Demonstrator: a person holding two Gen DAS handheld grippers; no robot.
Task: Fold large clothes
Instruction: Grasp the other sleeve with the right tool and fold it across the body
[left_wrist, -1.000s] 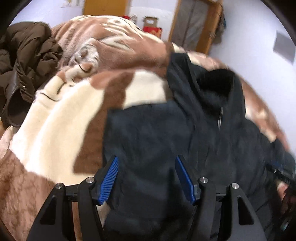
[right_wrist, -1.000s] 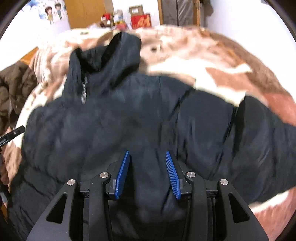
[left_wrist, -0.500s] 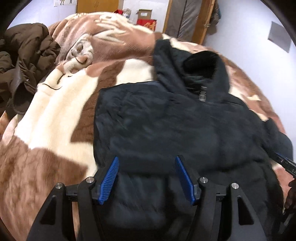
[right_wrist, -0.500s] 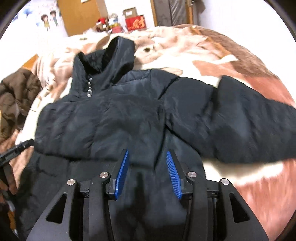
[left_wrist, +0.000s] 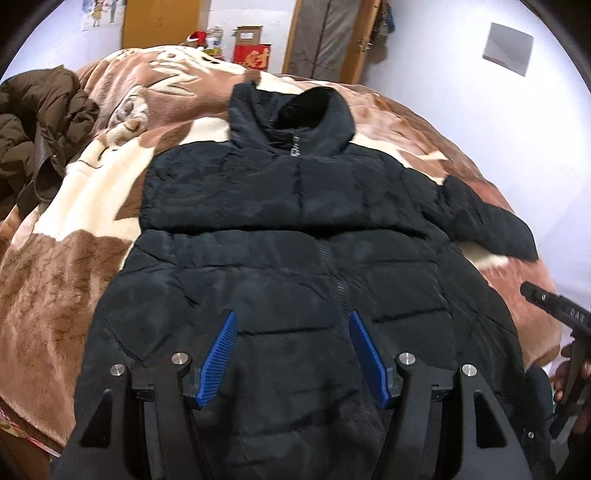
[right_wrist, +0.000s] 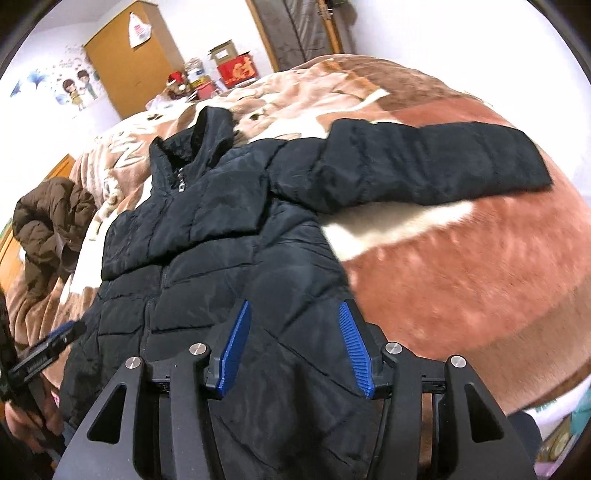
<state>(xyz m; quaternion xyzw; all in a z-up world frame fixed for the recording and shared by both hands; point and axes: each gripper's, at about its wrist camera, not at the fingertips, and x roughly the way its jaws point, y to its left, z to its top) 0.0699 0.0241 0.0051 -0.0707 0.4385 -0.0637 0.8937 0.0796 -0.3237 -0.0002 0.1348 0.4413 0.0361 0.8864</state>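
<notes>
A black puffer jacket (left_wrist: 295, 229) lies front up on a bed, collar at the far end, zip shut. One sleeve is folded across the chest; the other sleeve (right_wrist: 436, 166) stretches out to the right over the blanket. My left gripper (left_wrist: 291, 325) is open and empty above the jacket's lower hem. My right gripper (right_wrist: 293, 317) is open and empty above the hem's right side. The jacket shows in the right wrist view (right_wrist: 221, 229) too. The right gripper's tip shows at the left wrist view's right edge (left_wrist: 554, 306).
A brown and cream fleece blanket (left_wrist: 74, 229) covers the bed. A brown coat (left_wrist: 33, 147) is heaped at the bed's left side. Boxes (left_wrist: 255, 51) and a wooden wardrobe (right_wrist: 136, 62) stand by the far wall.
Both grippers have drawn back toward the jacket's hem and risen, so the whole jacket now shows. The right gripper has swung to the right. Both stayed open.
</notes>
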